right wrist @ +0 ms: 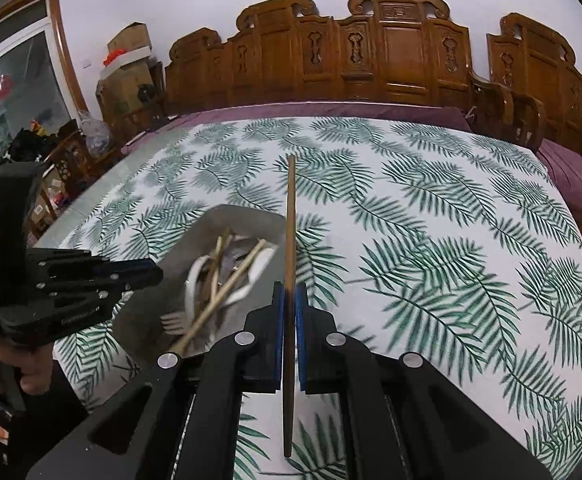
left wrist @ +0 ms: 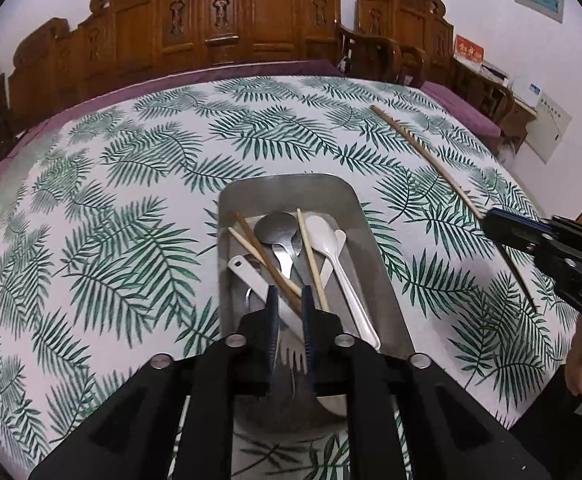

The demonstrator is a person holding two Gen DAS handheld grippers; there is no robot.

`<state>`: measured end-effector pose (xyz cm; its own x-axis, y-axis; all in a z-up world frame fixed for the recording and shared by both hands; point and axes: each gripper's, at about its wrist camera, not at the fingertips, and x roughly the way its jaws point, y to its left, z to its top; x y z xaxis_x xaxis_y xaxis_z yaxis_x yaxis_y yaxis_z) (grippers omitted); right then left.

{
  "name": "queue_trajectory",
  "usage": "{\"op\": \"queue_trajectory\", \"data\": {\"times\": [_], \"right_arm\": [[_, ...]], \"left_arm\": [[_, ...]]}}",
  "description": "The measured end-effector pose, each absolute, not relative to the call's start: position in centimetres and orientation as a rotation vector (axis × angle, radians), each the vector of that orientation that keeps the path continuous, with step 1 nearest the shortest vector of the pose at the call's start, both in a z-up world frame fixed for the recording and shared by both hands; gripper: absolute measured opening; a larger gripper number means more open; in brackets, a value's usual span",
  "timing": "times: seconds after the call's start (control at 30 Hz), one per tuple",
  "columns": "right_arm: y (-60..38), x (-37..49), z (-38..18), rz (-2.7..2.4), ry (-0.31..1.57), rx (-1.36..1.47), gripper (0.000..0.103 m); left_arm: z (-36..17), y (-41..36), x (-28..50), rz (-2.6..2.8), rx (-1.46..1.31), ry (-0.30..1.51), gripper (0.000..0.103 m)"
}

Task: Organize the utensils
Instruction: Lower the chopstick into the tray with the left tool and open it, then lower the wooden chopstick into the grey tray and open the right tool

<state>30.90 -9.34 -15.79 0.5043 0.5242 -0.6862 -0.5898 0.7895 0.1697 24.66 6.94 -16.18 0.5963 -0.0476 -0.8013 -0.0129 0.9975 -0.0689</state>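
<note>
Nearing the finish, we clamp the last loose chopstick [right wrist: 289,240] in our right gripper [right wrist: 289,292], the tray [left wrist: 375,248] of utensils at its ten o'clock; our left gripper [left wrist: 289,294] hovers narrowly parted above.

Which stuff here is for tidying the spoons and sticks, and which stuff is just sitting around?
For the job:
- metal tray
- chopstick pinched in the right hand-held gripper
- chopsticks, metal spoon, white spoons and fork in the tray
- left hand-held gripper, over the tray

Just around:
- leaf-print tablecloth
- carved wooden bench
- cardboard boxes
</note>
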Motion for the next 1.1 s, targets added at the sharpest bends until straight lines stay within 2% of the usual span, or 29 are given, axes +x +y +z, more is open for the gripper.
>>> {"op": "queue_trajectory", "data": {"times": [0.2, 0.4, 0.47, 0.63, 0.93, 1.1], "right_arm": [[-6.4, 30.5, -15.9, 0.711, 0.808, -0.094, 0.007], [-3.7, 29.9, -17.1, 0.739, 0.849, -0.097, 0.007], [-3.0, 29.8, -17.7, 0.744, 0.867, -0.096, 0.007], [-1.1, 29.7, -19.1, 0.742, 0.916, -0.091, 0.007], [1.1, 30.3, -21.3, 0.697, 0.978, -0.064, 0.007], [0.8, 29.8, -20.6, 0.713, 0.952, -0.043, 0.01]], "left_arm": [[-15.2, 8.1, 22.9, -0.009, -0.078, 0.91, 0.015], [-14.8, 9.3, 21.7, 0.008, -0.087, 0.899, 0.024], [-14.8, 9.6, 21.3, 0.015, -0.089, 0.896, 0.032], [-14.9, 10.6, 20.5, 0.027, -0.109, 0.892, 0.042], [-14.5, 11.6, 19.5, 0.035, -0.133, 0.879, 0.042], [-13.6, 11.4, 18.7, 0.033, -0.14, 0.856, 0.043]]}}
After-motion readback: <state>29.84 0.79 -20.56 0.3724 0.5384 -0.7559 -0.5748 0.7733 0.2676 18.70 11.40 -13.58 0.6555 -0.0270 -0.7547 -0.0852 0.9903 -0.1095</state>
